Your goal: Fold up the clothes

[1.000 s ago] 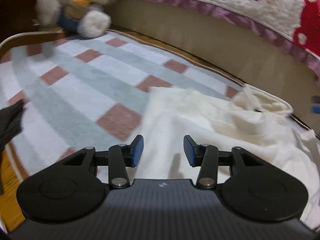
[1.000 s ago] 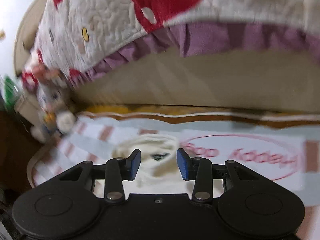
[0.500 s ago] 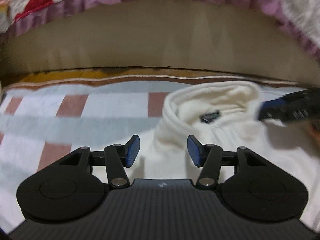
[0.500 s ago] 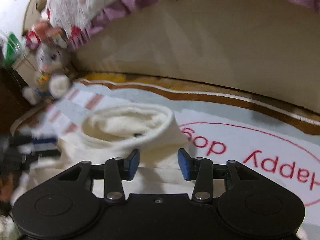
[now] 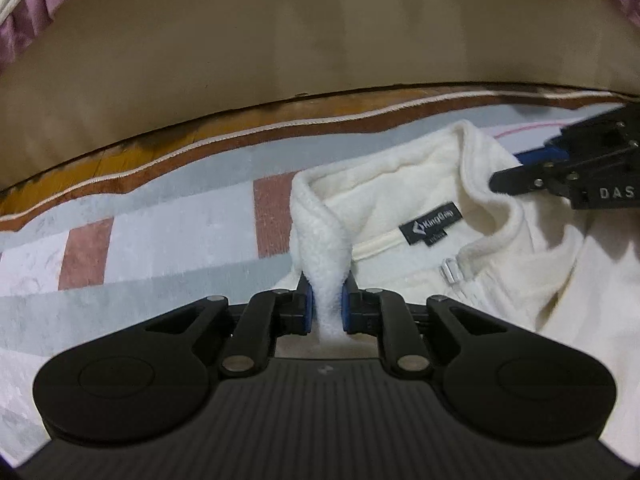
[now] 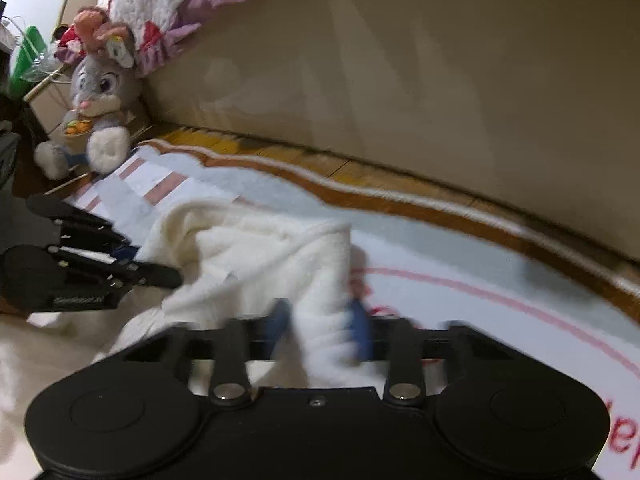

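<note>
Left wrist view: the left gripper [image 5: 327, 307] pinches the collar edge of the cream fleece zip jacket [image 5: 400, 184], which lies on the checked plush rug [image 5: 160, 248]. The right gripper [image 6: 320, 326], blurred, has its jaws around the opposite collar fold, apparently clamping it. The thick, springy pile could slip from either shallow pinch if the hands pull unevenly.

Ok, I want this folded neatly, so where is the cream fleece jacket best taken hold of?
Grip the cream fleece jacket at its stand-up collar, one end per hand-held gripper, coming from the hem side. The collar is a thick raised ridge standing off the checked rug. The left hand-held gripper already pinches one end; the right hand-held gripper straddles the other.
</note>
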A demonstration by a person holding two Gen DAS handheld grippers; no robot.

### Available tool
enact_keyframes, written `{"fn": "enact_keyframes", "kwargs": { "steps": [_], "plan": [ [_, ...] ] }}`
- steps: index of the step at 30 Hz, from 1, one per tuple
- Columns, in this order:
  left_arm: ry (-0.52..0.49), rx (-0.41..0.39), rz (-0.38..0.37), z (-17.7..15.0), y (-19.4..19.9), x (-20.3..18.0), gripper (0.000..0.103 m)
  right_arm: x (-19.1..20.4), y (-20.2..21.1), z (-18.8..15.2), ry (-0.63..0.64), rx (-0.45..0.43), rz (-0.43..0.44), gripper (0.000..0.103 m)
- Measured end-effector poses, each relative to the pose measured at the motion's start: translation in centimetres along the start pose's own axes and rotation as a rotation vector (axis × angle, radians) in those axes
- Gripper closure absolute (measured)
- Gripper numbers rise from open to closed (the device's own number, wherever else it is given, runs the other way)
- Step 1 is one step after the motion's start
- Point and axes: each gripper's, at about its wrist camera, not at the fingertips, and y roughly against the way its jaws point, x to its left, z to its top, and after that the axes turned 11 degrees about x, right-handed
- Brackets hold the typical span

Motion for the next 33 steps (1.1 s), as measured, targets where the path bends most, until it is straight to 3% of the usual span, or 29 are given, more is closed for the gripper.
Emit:
{"fn": "enact_keyframes", "kwargs": {
  "steps": [8,12,16,18,19,20,22,26,28,30,33],
  "plan": [
    [-0.003,-0.027,0.07,1.0,-0.8,-0.2,0.091,0.5,-0.2,0.4,-0.006,-0.005,-0.101,0.093],
    [-0.073,-0.006,0.077,1.0,-1.0,-0.4,0.091,0.8,-0.7,0.6,-0.013,0.014,-0.158,0.093],
    [-0.045,-0.014,0.078,0.9,-1.0,-0.1,0.086,-0.7,-0.3,1.0,-0.132,0.046,-0.08,0.09],
    [-0.024,-0.02,0.093,0.3,0.1,0.2,0.067,-1.6,-0.1,0.7,-0.186,0.047,-0.047,0.088],
    [-0.016,-0.022,0.102,-0.2,0.8,0.3,0.051,-2.0,-0.1,0.6,-0.213,0.047,-0.031,0.086],
    [-0.008,-0.025,0.111,-0.7,1.5,0.4,0.046,-2.4,0.0,0.5,-0.24,0.048,-0.015,0.082],
    [0.008,-0.057,0.094,-2.4,3.9,1.1,0.046,-3.7,1.1,0.4,-0.309,0.03,0.022,0.069],
    [0.135,-0.186,0.09,-8.3,10.3,4.2,0.033,-7.2,5.8,0.7,-0.49,-0.061,0.109,0.064],
    [0.238,-0.227,0.067,-11.6,12.5,6.2,0.032,-7.7,8.0,0.7,-0.502,-0.103,0.111,0.059],
    [0.324,-0.238,0.046,-15.1,13.3,7.8,0.032,-8.1,10.3,0.6,-0.507,-0.145,0.109,0.058],
    [0.402,-0.21,0.072,-19.9,13.1,8.2,0.032,-7.8,12.9,-1.0,-0.524,-0.158,0.086,0.058]
  ]
}}
